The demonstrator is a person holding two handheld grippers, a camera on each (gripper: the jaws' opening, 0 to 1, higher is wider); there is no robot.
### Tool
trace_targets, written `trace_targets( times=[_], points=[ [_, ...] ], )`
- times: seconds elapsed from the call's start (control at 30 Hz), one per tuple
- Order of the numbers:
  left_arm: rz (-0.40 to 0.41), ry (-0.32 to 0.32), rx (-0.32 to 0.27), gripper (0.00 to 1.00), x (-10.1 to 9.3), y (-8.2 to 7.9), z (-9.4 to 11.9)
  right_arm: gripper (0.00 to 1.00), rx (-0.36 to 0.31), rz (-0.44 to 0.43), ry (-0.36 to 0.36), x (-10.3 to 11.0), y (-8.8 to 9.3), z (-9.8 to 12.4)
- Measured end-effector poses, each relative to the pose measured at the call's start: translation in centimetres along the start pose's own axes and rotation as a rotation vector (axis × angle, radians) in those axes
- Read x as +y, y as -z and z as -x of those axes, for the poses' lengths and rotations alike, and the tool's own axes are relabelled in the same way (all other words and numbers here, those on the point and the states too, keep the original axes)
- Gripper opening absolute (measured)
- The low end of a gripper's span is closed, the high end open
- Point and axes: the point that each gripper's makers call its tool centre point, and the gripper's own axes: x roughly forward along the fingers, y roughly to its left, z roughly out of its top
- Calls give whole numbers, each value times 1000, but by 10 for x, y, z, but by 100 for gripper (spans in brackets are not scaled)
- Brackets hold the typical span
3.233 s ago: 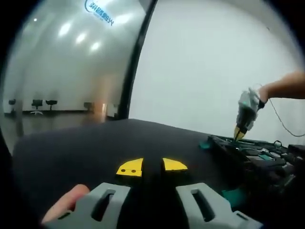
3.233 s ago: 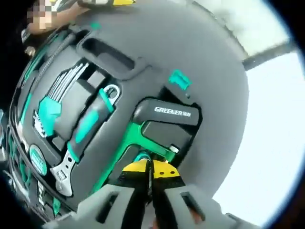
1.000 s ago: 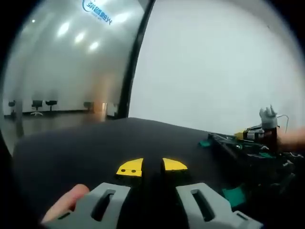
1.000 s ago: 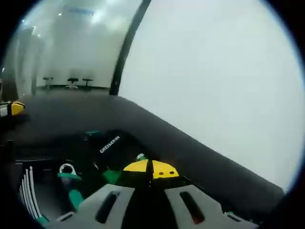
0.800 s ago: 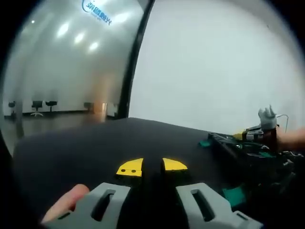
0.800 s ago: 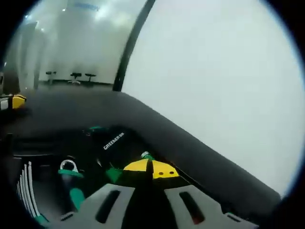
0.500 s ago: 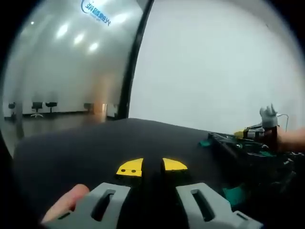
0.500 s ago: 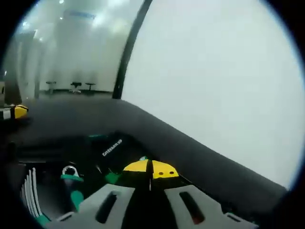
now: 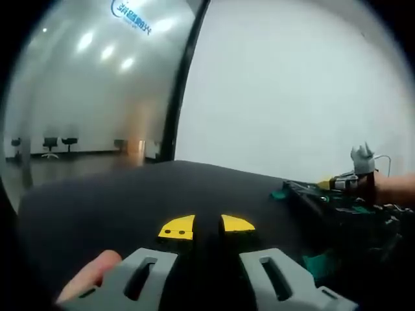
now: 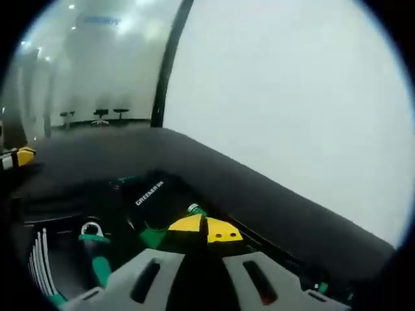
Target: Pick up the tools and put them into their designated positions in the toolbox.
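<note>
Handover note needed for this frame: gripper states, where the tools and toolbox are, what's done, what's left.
Left gripper: slightly open, empty, over the black table.
Right gripper: shut, nothing seen between its tips, above the toolbox.
In the toolbox: hex keys, adjustable wrench, and a green-handled tool beside the GREENER-marked block.
Left to do: cannot tell; no loose tools in sight.

An office-like or lab space — a broad white wall (image 9: pixel 292 91) meets a dark vertical frame (image 9: pixel 181 84) and a glass partition (image 9: pixel 84 78) carrying a blue logo (image 9: pixel 133 14); behind the glass, black office chairs (image 9: pixel 50 140) stand on a bare floor under ceiling lights (image 9: pixel 107 50); a black counter (image 9: pixel 130 194) fills the foreground.
</note>
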Motion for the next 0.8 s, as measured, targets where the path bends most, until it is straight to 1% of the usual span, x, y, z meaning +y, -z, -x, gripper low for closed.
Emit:
trace_targets(
  times=[0.07, 0.1, 0.13, 0.17, 0.2, 0.23, 0.27, 0.3, 0.33, 0.37, 0.4, 0.43, 0.47, 0.5, 0.53, 0.57, 0.63, 0.7, 0.73, 0.77, 0.8],
  points=[
    [3, 0, 1, 14, 0, 0, 0, 0, 17, -24, -3, -2, 1, 1],
    [5, 0, 1, 14, 0, 0, -1, 0, 26, -57, -16, -2, 3, 0],
    [7, 0, 2, 14, 1, 0, -1, 0, 26, -68, -16, -4, 2, -1],
    [8, 0, 3, 14, 1, 0, -1, 0, 14, -48, -13, -5, 0, -3],
    [8, 0, 4, 14, 1, 0, -2, 0, -48, 12, -20, -4, -6, -5],
    [9, 3, 5, 14, 1, 0, -2, 0, -103, 92, -38, -2, -11, -5],
    [12, 8, 7, 14, 0, 1, -2, 0, -29, 110, -84, 1, -3, 5],
    [14, 10, 9, 14, 1, 1, -2, 0, 21, 125, -71, -10, -4, 13],
    [17, 10, 10, 14, 1, 1, -2, 0, -62, 30, 27, -33, -22, 21],
    [20, 10, 10, 14, 0, 1, -1, 0, -94, -94, 22, -44, -36, 33],
    [21, 10, 12, 14, -1, 1, 0, 0, -122, -188, -7, -51, -49, 43],
    [20, 8, 13, 14, -1, 2, 0, 0, -158, -246, -15, -60, -61, 58],
    [19, 8, 16, 14, -1, 2, 0, 1, -200, -249, -1, -68, -71, 85],
    [19, 12, 18, 14, -2, 2, 0, 3, -214, -243, -3, -72, -74, 103],
    [31, 21, 5, 14, -3, -1, 1, 5, -226, -249, -20, -70, -74, 124],
    [40, 21, 5, 14, -3, -1, 1, 6, -242, -251, -48, -67, -73, 143],
    [44, 22, 12, 14, -3, 1, 1, 6, -264, -242, -78, -62, -61, 184],
    [48, 29, 5, 14, -4, -1, 1, 6, -261, -228, -83, -56, -40, 225],
    [45, 29, 9, 14, -5, 0, 1, 6, -276, -216, -80, -54, -31, 248],
    [42, 30, 13, 14, -5, 1, 1, 7, -319, -197, -58, -57, -26, 272],
    [39, 34, 16, 14, -7, 1, 1, 9, -340, -192, -13, -62, -15, 296]
  ],
)
